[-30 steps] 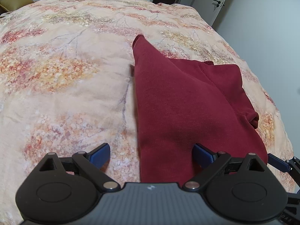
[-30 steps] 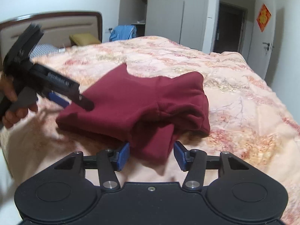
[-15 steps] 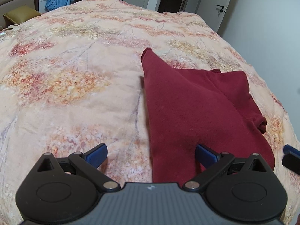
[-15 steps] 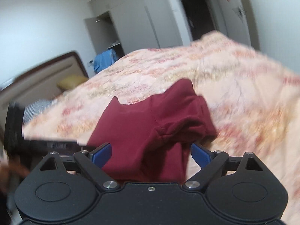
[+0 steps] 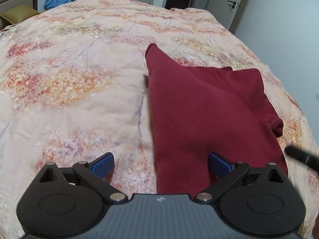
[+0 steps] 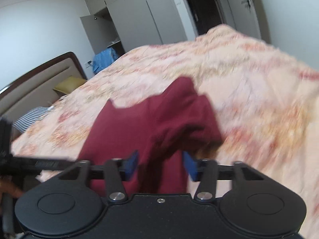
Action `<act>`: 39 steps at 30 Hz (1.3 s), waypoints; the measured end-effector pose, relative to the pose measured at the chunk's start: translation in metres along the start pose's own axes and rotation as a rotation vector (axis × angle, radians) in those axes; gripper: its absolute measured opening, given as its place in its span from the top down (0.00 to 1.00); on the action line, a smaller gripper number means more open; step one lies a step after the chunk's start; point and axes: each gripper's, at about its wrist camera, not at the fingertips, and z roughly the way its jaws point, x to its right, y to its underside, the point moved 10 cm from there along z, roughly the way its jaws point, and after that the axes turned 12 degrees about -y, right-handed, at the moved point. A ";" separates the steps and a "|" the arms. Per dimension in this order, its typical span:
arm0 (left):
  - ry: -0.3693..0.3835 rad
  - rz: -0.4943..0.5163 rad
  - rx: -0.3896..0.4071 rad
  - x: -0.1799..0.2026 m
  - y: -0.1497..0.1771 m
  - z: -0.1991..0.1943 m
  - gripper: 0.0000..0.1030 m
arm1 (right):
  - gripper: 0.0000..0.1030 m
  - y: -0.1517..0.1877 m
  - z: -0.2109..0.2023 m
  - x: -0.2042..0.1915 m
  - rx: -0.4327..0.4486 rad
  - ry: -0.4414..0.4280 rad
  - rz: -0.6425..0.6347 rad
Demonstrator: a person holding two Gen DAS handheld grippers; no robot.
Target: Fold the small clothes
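Your left gripper (image 5: 160, 164) tilts down over the bedspread (image 5: 69, 91), jaws wide, gripping nothing. Maroon garment (image 5: 199, 109) lies folded beside it. Your right gripper (image 6: 160, 164), rolled, has been closing around a fold; contact unclear through blur.

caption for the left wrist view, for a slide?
Open left gripper hovers over the near edge of a partly folded maroon garment on a floral bedspread.

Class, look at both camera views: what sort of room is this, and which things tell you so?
Most likely a bedroom: a bed under a floral quilt, a padded headboard with a pillow, and tall wardrobe doors.
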 end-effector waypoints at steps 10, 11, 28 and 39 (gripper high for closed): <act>0.012 -0.026 -0.012 -0.002 0.005 0.002 0.00 | 0.26 -0.078 0.083 0.068 0.026 -0.028 0.067; 0.012 -0.027 -0.013 -0.002 0.005 0.003 0.00 | 0.35 -0.081 0.092 0.077 0.023 -0.028 0.099; 0.023 -0.033 -0.022 0.000 0.004 0.007 0.00 | 0.66 -0.059 0.066 0.089 0.008 0.014 0.126; 0.014 -0.016 -0.026 0.001 0.007 0.002 0.00 | 0.54 -0.003 0.022 0.085 -0.063 0.175 -0.090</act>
